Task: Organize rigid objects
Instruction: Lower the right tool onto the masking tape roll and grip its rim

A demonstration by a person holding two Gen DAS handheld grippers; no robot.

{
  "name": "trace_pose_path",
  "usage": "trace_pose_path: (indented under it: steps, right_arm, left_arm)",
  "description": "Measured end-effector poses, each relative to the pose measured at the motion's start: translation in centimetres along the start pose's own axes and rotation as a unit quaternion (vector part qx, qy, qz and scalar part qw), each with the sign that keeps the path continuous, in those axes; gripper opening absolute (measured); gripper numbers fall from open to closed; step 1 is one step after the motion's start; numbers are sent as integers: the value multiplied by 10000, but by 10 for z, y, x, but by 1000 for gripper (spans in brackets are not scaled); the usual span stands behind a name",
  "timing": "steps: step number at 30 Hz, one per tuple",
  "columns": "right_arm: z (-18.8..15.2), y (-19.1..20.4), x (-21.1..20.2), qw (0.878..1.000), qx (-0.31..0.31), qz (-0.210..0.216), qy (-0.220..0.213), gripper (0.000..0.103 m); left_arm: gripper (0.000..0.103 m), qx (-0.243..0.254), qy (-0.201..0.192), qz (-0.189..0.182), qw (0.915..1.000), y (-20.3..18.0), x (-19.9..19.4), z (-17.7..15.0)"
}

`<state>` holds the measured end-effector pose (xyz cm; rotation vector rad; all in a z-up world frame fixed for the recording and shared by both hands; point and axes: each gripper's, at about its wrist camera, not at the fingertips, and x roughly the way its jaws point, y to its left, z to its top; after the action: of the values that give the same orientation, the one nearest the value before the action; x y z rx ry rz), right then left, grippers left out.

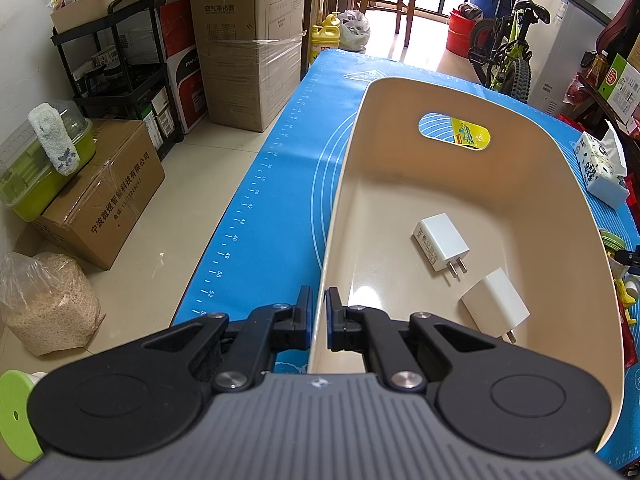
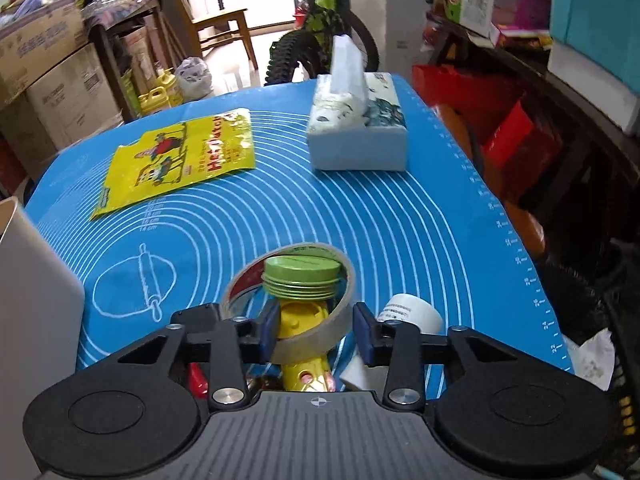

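Note:
My left gripper [image 1: 320, 300] is shut on the near left wall of a cream plastic bin [image 1: 344, 184] that stands on the blue mat. Two white plug chargers lie on the bin's floor, one [image 1: 440, 242] further in and one [image 1: 496, 308] close to my right finger. In the right wrist view my right gripper [image 2: 316, 330] stands open over a roll of brown tape [image 2: 312, 344]. The ring's near edge lies between the fingers, and a narrow gap shows at the right pad. A yellow bottle with a green cap [image 2: 302, 274] pokes through the ring. A white bottle [image 2: 412, 312] lies to the right.
A yellow snack packet [image 2: 180, 156] and a tissue pack [image 2: 360, 136] lie further back on the blue mat [image 2: 400, 232]. The bin's corner [image 2: 32, 280] stands at the left. Cardboard boxes [image 1: 100, 196], a grain bag and a bicycle [image 1: 508, 48] stand around the table.

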<state>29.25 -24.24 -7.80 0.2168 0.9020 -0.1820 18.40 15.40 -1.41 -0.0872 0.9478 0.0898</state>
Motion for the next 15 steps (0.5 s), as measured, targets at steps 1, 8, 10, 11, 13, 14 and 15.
trace_pose_path:
  steps: [1,8,10,11,13,14,15]
  right_arm:
    - [0,-2,1,10000,49,9,-8,35]
    - [3,-5,-2,9998,81,-96,-160,20]
    - [3,-4,-4,9997,59,-103,-220,19]
    - [3,-4,-5,9997,44,-105,-233,19]
    - [3,-4,-6,9995,24,-106,-280,19]
    - [3,-4,-8,9994,24,-97,-340,19]
    - [4,-4,-10,9992,24,-94,-394,18]
  left_arm:
    - [8,-3,1,-3,10000,0,0,0]
    - [8,-3,1,-5,10000,0,0,0]
    - [8,-3,0,-5,10000,0,0,0]
    - [8,-3,1,-6,10000,0,0,0]
    - [8,-3,0,-6,10000,1,0,0]
    - [8,-4,1,-6,10000,1,0,0]
    - [8,-4,0,-6,10000,1,0,0]
